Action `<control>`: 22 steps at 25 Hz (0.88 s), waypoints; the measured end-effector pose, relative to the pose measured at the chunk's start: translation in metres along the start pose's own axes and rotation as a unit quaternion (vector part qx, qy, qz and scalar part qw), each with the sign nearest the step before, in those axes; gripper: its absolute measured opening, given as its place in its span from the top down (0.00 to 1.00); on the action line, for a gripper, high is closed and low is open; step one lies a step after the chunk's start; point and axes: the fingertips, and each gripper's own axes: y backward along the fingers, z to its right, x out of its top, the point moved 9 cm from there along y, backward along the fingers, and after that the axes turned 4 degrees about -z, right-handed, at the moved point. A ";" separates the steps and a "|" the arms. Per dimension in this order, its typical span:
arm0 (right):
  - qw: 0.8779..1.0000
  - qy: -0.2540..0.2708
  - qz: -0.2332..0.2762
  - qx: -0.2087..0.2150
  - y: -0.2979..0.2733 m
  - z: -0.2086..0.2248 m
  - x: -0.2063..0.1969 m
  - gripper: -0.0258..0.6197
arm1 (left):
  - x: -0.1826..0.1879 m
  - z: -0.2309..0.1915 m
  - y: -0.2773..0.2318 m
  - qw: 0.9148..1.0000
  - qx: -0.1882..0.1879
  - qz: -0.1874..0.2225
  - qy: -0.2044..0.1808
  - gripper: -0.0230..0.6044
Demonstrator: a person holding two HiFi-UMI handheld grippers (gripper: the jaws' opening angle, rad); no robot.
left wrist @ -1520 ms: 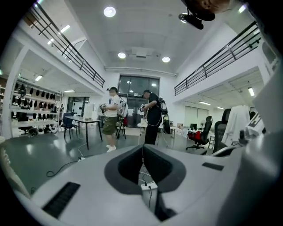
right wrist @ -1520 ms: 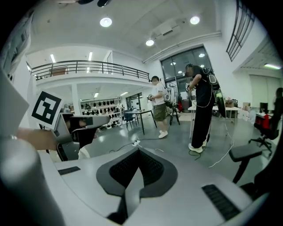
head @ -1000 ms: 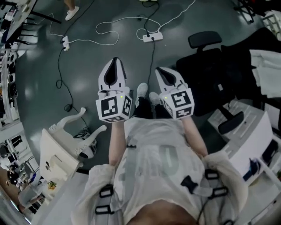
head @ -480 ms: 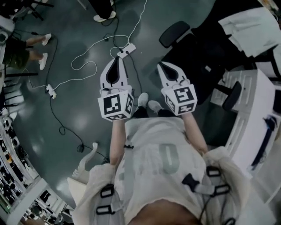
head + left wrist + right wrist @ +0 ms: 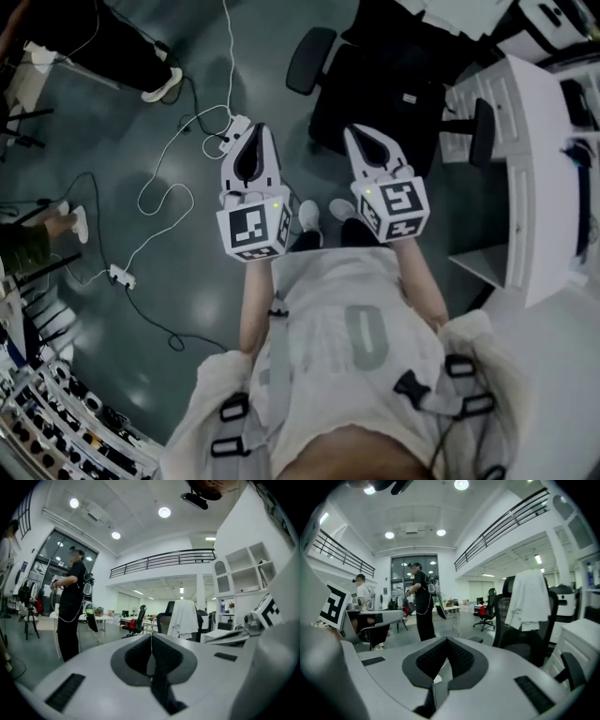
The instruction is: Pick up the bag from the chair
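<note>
Left gripper (image 5: 253,129) and right gripper (image 5: 354,133) are held side by side, level, and pointed at the black office chair (image 5: 312,58). In each gripper's own view the jaws are seen pressed tip to tip, with nothing caught in the small hollow behind the tips.

On the chair's seat a dark mass with a small pale label is seen, and it is taken for the bag (image 5: 398,89) (its outline cannot be separated from the black upholstery). It lies between the two armrests, beyond the right gripper's tips and apart from them. A white garment (image 5: 529,599) is draped over the chair's backrest.

Room around the chair is uneven. On the side of its right-hand armrest, as seen from the head, the edge of a white desk (image 5: 525,169) stands close, and only a narrow strip of floor is left between them. On the opposite side the grey floor (image 5: 141,309) lies open. It is crossed by a white cable (image 5: 173,197) running from a power strip (image 5: 234,127), which lies just under the left gripper's tips. Between the chair's front edge and the person's shoes (image 5: 305,214) a short band of bare floor is left. Another person's dark legs (image 5: 112,52) are seen well away from the chair, past the power strip.
</note>
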 end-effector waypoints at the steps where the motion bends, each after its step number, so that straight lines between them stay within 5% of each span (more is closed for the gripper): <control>1: 1.000 -0.006 0.002 -0.021 0.005 0.003 0.000 0.95 | 0.000 0.000 -0.005 1.000 -0.015 -0.001 -0.003 0.95; 5: 0.994 -0.028 0.014 -0.102 0.028 0.025 0.005 0.95 | -0.008 0.011 -0.035 0.998 -0.061 -0.019 0.005 0.95; 16: 0.971 -0.086 0.009 -0.222 0.096 0.119 -0.020 0.95 | 0.012 0.110 -0.098 0.990 -0.135 -0.030 -0.033 0.95; 22: 0.962 -0.110 0.016 -0.248 0.115 0.170 -0.033 0.95 | 0.017 0.181 -0.125 0.977 -0.171 -0.026 -0.122 0.95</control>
